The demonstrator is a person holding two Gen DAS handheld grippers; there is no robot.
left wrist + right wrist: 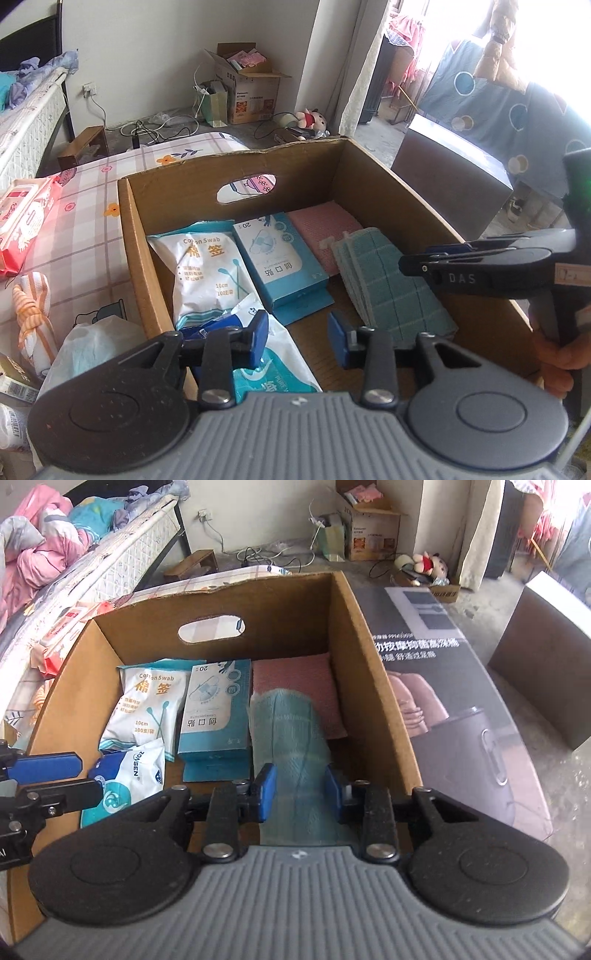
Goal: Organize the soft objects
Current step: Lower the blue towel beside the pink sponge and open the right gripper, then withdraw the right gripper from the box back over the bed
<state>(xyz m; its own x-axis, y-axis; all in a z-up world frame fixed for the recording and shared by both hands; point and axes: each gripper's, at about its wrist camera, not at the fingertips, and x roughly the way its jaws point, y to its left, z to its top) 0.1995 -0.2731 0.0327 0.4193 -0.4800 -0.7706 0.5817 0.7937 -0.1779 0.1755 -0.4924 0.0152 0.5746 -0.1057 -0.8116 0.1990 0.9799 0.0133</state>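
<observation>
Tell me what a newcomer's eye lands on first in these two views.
First, the open cardboard box filling the middle, with a cotton swab bag at its left, a blue carton beside it, and a pink cloth at the back right. Next, the teal cloth lying between the pads of the right tool. Outside the box, left, lies a red wipes pack on the checked cover.

In the brown cardboard box (369,686), a blurred teal waffle-weave cloth (291,738) lies between the right gripper (300,794)'s parted blue fingers (266,792) (contact unclear), overlapping a folded pink cloth (295,675).
</observation>
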